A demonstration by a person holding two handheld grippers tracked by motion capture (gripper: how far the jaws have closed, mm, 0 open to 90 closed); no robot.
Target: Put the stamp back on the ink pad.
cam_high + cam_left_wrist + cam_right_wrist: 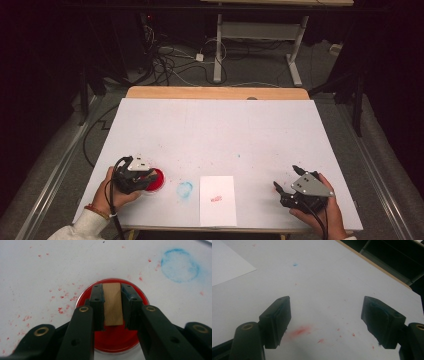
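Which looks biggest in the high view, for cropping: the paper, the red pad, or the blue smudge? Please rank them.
1. Paper, clearly the largest.
2. Red pad, though the left gripper hides part of it.
3. Blue smudge, about the pad's size, so the order of these two is unsure.

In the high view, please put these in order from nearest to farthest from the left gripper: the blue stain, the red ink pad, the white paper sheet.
Measured from the left gripper:
1. Red ink pad: directly under the gripper, at the table's left.
2. Blue stain: just right of the pad.
3. White paper sheet: further right, near the front edge.
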